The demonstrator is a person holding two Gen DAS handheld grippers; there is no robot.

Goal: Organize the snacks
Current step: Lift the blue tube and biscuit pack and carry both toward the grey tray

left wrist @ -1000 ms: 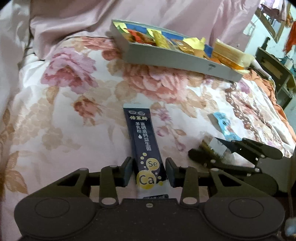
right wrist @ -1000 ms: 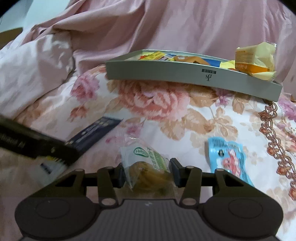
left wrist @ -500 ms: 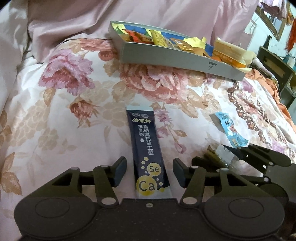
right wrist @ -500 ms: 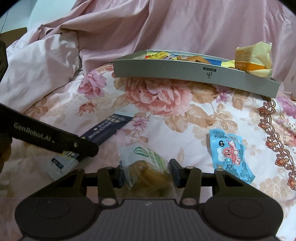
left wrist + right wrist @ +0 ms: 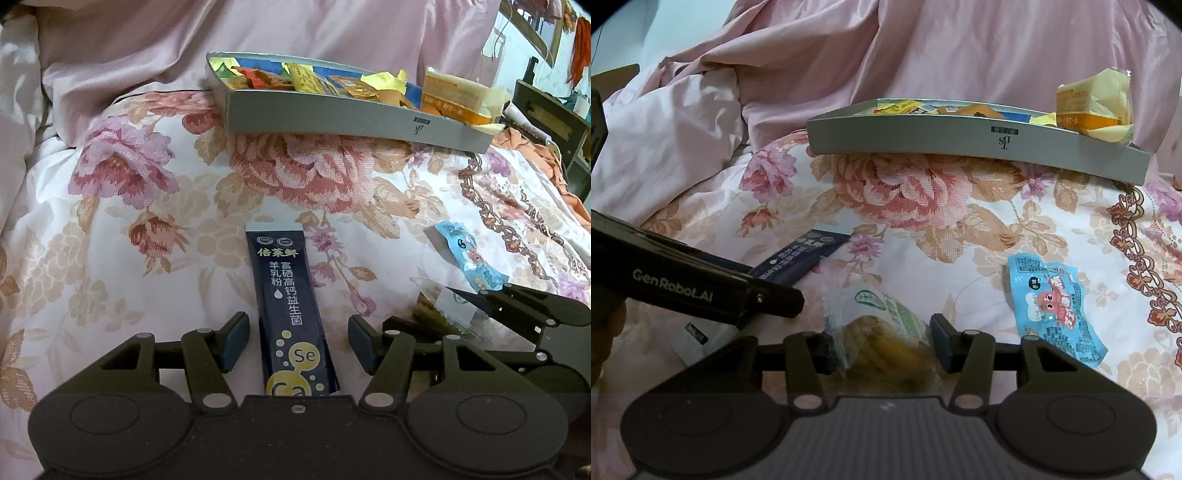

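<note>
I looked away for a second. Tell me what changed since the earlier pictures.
The left gripper let go of the dark blue sachet: its jaws, shut on it before, now stand clear on both sides. The sachet stays on the floral bedspread. The right gripper keeps its grip on the clear cookie packet.

The floral bedspread (image 5: 155, 229) is woven cloth with a coarse, matt jacquard texture, while the pink sheet (image 5: 960, 48) bunched behind it is a smoother, faintly lustrous fabric. The grey box (image 5: 960, 138) looks like matt card. The dark sachet (image 5: 286, 295) is glossy printed film, and the light blue packet (image 5: 1054, 306) is crinkled, shiny plastic. The clear bag (image 5: 882, 332) is transparent, wrinkled plastic. Both grippers' fingers (image 5: 231, 341) appear to be matt black plastic.
</note>
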